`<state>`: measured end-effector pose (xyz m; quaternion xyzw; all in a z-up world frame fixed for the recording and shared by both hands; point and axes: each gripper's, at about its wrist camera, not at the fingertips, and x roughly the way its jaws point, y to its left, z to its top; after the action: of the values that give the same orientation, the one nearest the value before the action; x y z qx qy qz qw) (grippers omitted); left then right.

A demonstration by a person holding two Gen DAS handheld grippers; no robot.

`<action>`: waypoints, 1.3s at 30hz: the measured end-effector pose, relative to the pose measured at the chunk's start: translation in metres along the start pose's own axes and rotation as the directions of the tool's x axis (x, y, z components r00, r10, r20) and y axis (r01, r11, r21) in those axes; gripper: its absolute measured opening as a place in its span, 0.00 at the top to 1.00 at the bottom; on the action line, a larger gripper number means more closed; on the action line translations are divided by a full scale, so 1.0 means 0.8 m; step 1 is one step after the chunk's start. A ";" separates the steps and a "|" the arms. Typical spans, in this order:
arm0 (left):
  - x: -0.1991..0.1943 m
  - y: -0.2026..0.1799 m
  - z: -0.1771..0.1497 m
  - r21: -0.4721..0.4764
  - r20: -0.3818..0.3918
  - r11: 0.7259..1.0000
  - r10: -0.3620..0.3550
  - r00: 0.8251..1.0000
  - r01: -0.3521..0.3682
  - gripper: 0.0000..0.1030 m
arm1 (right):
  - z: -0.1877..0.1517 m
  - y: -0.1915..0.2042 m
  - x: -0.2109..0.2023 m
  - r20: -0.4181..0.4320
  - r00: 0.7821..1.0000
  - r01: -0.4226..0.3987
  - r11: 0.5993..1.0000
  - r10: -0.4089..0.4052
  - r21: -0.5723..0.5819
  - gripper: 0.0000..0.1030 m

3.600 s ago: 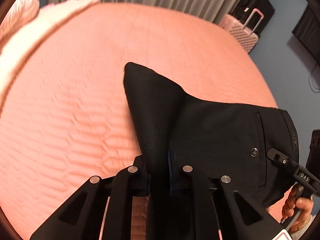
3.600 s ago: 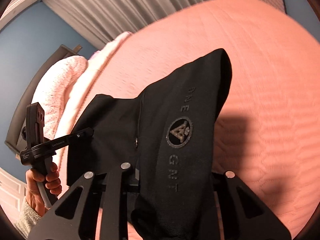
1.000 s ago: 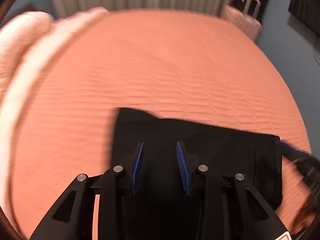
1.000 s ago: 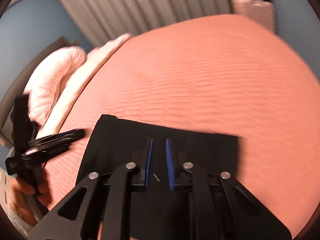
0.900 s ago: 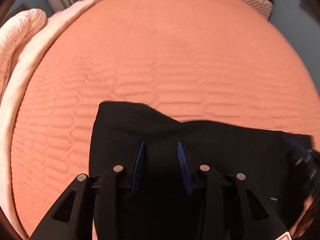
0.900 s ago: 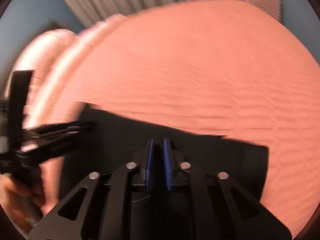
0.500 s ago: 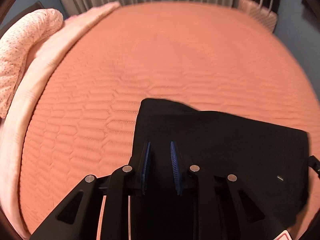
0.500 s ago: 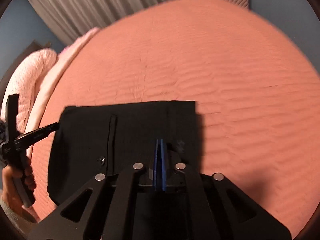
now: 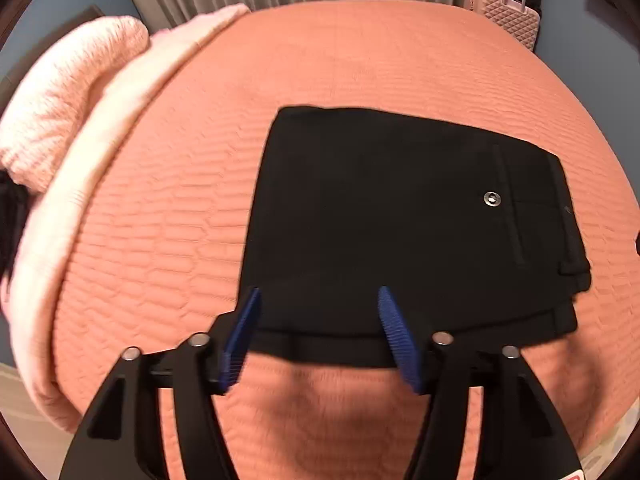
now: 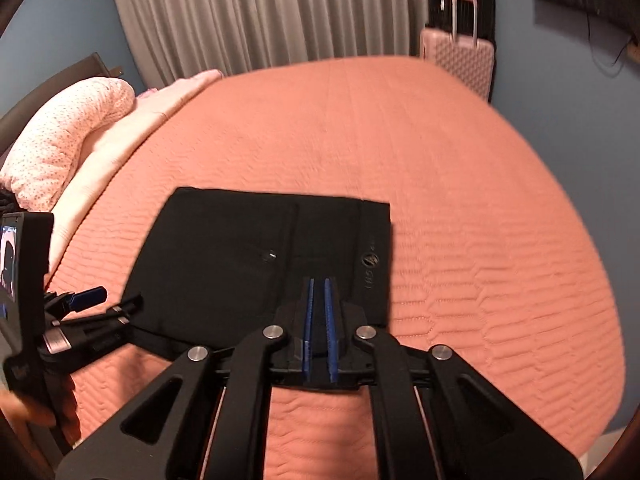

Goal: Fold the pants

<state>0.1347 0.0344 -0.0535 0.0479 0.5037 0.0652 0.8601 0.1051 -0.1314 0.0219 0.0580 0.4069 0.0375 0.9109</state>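
Note:
The black pants (image 9: 392,224) lie folded into a flat rectangle on the orange bedspread (image 9: 320,60); a metal button (image 9: 492,199) shows near their right end. They also show in the right wrist view (image 10: 248,256), with a round logo by their right edge. My left gripper (image 9: 318,300) is open and empty, its blue pads over the pants' near edge. My right gripper (image 10: 318,292) has its blue pads nearly together with nothing between them, above the near right part of the pants. The left gripper also shows at the left of the right wrist view (image 10: 92,300).
Pink pillows (image 9: 68,92) and a pale blanket lie along the bed's left side. A pink suitcase (image 10: 456,60) and a black one stand past the far right corner. Grey curtains (image 10: 256,16) hang behind. The bed's near edge is just below the grippers.
Both grippers let go of the pants, which now lie flat and folded. Both grippers have pulled back toward the near edge of the bed. The left gripper has opened wide.

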 end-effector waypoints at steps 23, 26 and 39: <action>-0.099 -0.047 -0.073 -0.003 0.020 0.997 -0.072 0.997 0.072 0.28 | -0.025 -0.036 -0.073 -0.030 1.000 0.001 0.999 0.000 0.042 0.93; -0.097 -0.047 -0.076 -0.003 0.015 0.998 -0.068 0.998 0.068 0.28 | -0.023 -0.033 -0.070 -0.031 1.000 0.005 0.999 -0.004 0.037 0.93; -0.104 -0.050 -0.080 0.006 0.017 0.998 -0.068 0.998 0.068 0.28 | -0.032 -0.030 -0.079 -0.032 0.999 0.007 0.999 -0.005 0.046 0.93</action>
<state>0.0415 -0.0170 -0.0190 0.0335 0.4979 0.0344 0.8659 0.0441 -0.1604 0.0484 0.0772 0.4224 0.0261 0.9027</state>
